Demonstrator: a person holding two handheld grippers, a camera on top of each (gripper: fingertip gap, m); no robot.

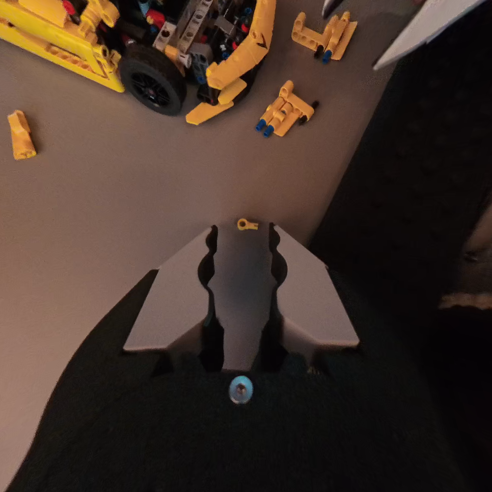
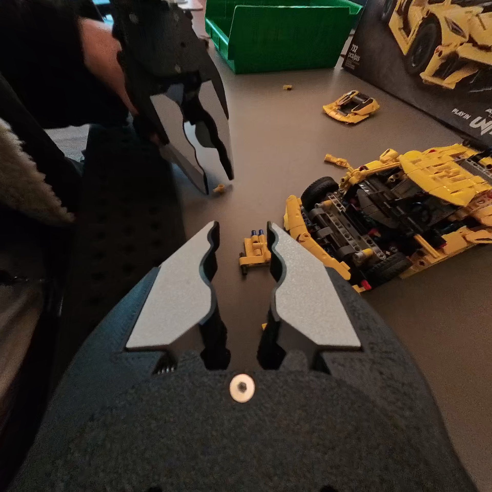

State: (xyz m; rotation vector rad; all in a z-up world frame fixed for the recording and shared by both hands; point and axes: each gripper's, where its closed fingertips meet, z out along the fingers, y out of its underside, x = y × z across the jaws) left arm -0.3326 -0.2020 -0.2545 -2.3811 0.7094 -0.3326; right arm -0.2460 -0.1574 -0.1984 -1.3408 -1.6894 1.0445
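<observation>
My left gripper [image 1: 242,226] is open and empty, its tips just above a small yellow connector piece [image 1: 247,224] on the grey table. The same gripper [image 2: 218,181] and piece [image 2: 219,189] show in the right wrist view. My right gripper [image 2: 242,231] is open and empty, with a yellow sub-assembly with blue pins [image 2: 254,251] lying between and just beyond its fingertips. That sub-assembly also shows in the left wrist view [image 1: 287,110]. A partly built yellow brick car [image 2: 394,215] lies to the right, also in the left wrist view [image 1: 149,53].
A second yellow sub-assembly [image 1: 324,34], a loose yellow panel [image 1: 20,135], a yellow hood part [image 2: 351,106] and small yellow bits [image 2: 336,160] lie about the table. A green bin [image 2: 279,34] and the set's box [image 2: 426,58] stand at the back. The table edge [image 1: 346,170] runs close on the right. My right fingertips sit around 12 centimetres from my left ones. From the left gripper's tips to the loose yellow panel [image 1: 20,135] is close to 15 centimetres. It is also in sight in the right wrist view [image 2: 336,160].
</observation>
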